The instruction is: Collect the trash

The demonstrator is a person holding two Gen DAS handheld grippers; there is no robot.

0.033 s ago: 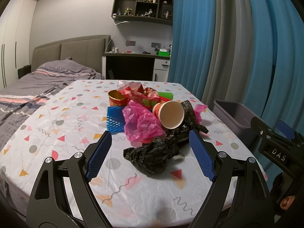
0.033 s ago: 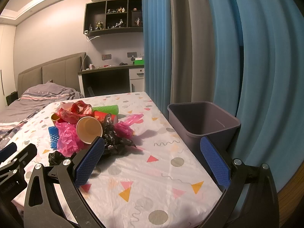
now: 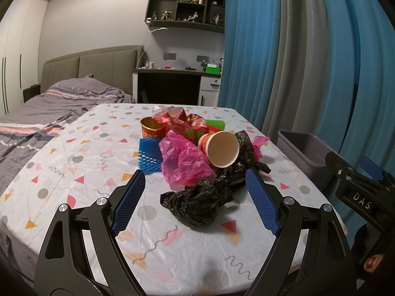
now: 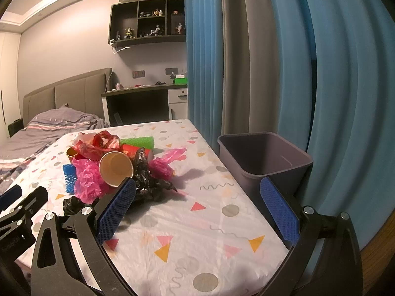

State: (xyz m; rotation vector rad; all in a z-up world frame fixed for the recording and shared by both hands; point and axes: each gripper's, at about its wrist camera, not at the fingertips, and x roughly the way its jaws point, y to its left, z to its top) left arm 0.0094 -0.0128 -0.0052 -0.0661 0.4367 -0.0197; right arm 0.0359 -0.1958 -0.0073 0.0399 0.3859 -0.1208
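Note:
A heap of trash lies mid-table: a crumpled black bag [image 3: 197, 204] nearest, a pink plastic bag [image 3: 182, 160], a paper cup [image 3: 221, 149] on its side, a blue foam net [image 3: 149, 156], a red-gold cup [image 3: 150, 128], a red wrapper [image 3: 177, 120] and a green foam net [image 3: 214, 124]. My left gripper [image 3: 195, 172] is open just short of the black bag, with nothing between its pads. My right gripper [image 4: 197, 180] is open over bare tablecloth, right of the heap [image 4: 116, 167] and left of the grey bin [image 4: 264, 157].
The table wears a white cloth [image 3: 74, 160] with coloured shapes. The grey bin [image 3: 301, 148] stands at the table's right edge against blue and grey curtains [image 4: 321, 74]. A bed [image 3: 61, 98] lies to the left, and a desk [image 3: 172, 74] stands behind the table.

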